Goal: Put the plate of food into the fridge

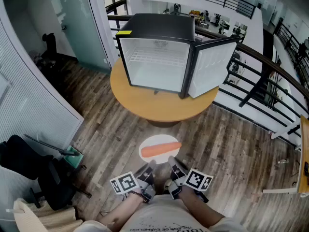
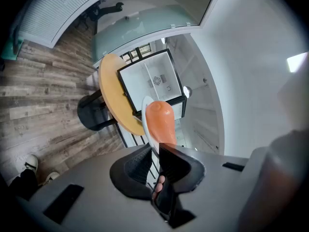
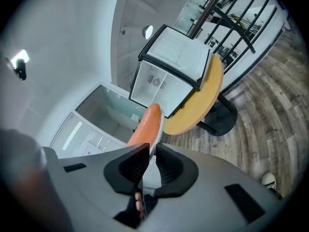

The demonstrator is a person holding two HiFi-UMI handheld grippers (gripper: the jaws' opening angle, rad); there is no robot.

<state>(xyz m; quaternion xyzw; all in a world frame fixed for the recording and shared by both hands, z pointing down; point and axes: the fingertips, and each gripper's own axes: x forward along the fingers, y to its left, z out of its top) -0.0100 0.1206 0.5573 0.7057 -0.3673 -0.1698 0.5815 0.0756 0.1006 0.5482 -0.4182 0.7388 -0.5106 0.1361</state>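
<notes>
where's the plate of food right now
Head view, low centre: the white plate of orange food is held at its near rim by the left gripper and right gripper, short of the round table carrying the open fridge.

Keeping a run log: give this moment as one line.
left gripper: shut on plate | right gripper: shut on plate | plate: holds orange food | fridge: door open

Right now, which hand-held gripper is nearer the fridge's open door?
Right. The right hand-held gripper clamps the plate at its near rim, short of the fridge door swung out to the right; the left hand-held gripper clamps the same rim further left.
</notes>
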